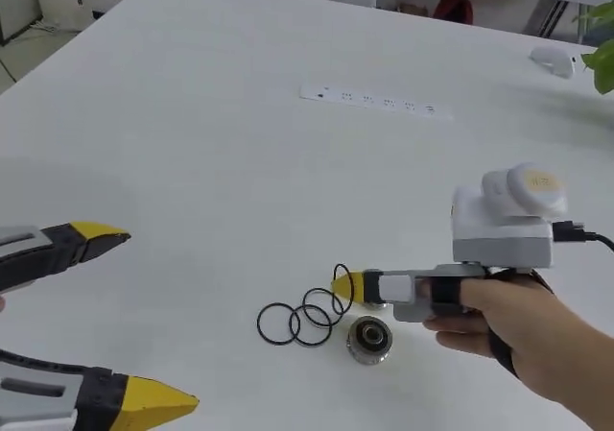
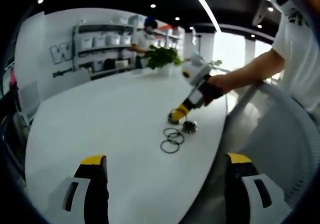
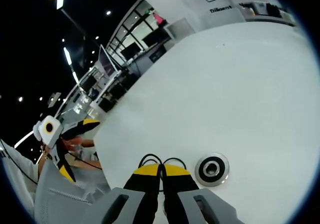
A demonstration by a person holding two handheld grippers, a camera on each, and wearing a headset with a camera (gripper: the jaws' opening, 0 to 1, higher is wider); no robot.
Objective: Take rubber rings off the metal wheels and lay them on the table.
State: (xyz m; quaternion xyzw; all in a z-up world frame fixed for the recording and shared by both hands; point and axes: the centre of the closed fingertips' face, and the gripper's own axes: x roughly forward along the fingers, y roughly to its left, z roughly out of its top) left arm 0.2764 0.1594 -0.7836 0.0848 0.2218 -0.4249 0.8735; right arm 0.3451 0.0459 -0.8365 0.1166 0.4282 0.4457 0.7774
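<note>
A small metal wheel (image 1: 369,338) (image 3: 211,168) (image 2: 189,127) lies flat on the white table (image 1: 240,162). To its left lie overlapping black rubber rings (image 1: 293,323) (image 2: 171,140). My right gripper (image 1: 339,285) (image 3: 159,170) sits low just behind the wheel. Its yellow jaws are shut on another rubber ring (image 1: 343,289), which stands upright at the tips. My left gripper (image 1: 152,321) (image 2: 165,160) hovers at the near left, well away from the rings. It is open wide with nothing between its jaws.
A white power strip (image 1: 374,100) lies at mid-table further back. A white device (image 1: 554,61) and a green plant (image 1: 602,57) sit at the far right corner. The table edge runs close to the wheel in the left gripper view.
</note>
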